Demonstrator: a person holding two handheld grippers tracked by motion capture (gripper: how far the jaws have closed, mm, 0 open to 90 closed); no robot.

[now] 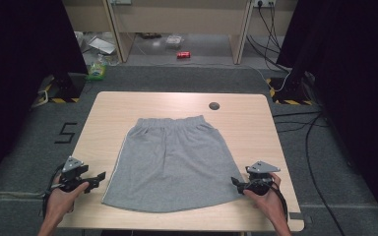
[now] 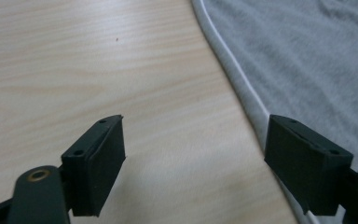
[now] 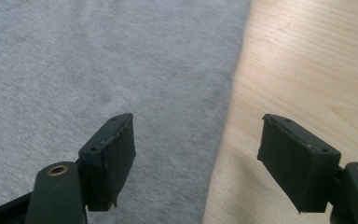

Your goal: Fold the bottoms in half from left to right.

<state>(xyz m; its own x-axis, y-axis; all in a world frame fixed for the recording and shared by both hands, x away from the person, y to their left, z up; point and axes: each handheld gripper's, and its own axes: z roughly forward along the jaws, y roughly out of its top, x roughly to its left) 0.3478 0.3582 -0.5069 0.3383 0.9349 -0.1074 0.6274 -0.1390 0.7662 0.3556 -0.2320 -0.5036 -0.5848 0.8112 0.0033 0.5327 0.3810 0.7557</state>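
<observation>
grey floor (image 1: 24, 147), black curtains (image 1: 19, 44), wooden desk (image 1: 177, 19)

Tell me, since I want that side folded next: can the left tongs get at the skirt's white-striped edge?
Probably yes. The left tongs stand open beside the grey skirt, with bare table between the jaws and the white-striped edge just by one jaw; nothing lies in the way.

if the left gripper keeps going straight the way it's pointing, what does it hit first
Most likely the grey skirt. In the high view the left gripper points toward the skirt's white-piped side edge, jaws open with nothing between them. Its own view shows bare table ahead and that edge just beside the line, so depth is uncertain.
</observation>
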